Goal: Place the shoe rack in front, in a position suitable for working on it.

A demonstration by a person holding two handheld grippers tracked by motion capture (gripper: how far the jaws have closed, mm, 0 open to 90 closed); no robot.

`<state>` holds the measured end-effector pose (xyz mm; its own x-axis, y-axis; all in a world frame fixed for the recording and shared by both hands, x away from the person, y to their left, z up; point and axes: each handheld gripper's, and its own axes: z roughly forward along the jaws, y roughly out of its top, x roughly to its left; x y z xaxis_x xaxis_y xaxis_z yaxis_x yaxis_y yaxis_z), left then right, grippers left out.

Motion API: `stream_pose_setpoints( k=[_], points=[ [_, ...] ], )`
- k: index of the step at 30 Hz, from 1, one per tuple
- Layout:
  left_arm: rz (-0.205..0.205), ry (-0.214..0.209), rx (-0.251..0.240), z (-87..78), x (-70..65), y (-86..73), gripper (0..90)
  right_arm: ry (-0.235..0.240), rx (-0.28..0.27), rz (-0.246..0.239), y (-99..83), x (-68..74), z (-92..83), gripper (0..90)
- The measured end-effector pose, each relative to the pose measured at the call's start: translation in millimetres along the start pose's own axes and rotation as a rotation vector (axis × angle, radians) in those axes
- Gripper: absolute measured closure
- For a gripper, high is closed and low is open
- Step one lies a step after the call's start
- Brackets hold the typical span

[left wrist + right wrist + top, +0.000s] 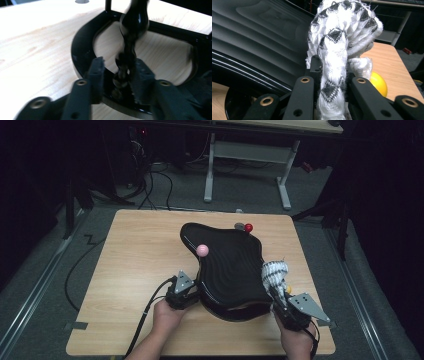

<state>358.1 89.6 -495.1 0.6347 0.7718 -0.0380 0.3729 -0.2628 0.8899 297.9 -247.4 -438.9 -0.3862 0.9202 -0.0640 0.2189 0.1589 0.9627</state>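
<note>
Tray (227,265), black and wavy, sits right of centre in the high view, its near edge lifted off the wooden table (135,255). The left gripper (186,292), at that tray's lower left edge, has its jaws drawn in on the glossy rim; in the left gripper view the rim (130,50) runs up between the pads, blurred. The right gripper (276,292), lower right of the high view, is clamped on a black-and-white knotted rope (275,272), seen thick between its jaws in the right gripper view (332,65).

Loose items: pink ball (202,250) on the tray's left side, red ball (248,227) at its far edge, yellow ball (378,83) just behind the rope, partly hidden.

Risks, as judged:
- The rim is smooth and held at one corner only; a slip would drop the tray.
- Any tilt would likely roll the pink ball off onto the table or the floor.
- The rope hangs against the tray's right edge and could snag or nudge the tray.
- The yellow ball could be knocked off the table's right side.
</note>
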Motion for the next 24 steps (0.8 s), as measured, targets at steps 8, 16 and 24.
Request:
stream_pose_setpoints(
  k=[8,16,24],
  points=[
    [0.040,0.062,0.048,-27.5,6.5,-8.9,74.6,0.052,0.005,-0.046,8.0,18.7,22.9,80.1],
    [0.061,0.083,0.025,-52.0,4.7,-25.8,74.6,0.069,-0.060,-0.004,21.6,9.3,2.2,79.7],
    [0.069,0.083,0.018,-51.9,4.6,-26.8,74.6,-0.023,0.093,0.094,-23.1,-36.9,-9.8,79.8]
  ],
)
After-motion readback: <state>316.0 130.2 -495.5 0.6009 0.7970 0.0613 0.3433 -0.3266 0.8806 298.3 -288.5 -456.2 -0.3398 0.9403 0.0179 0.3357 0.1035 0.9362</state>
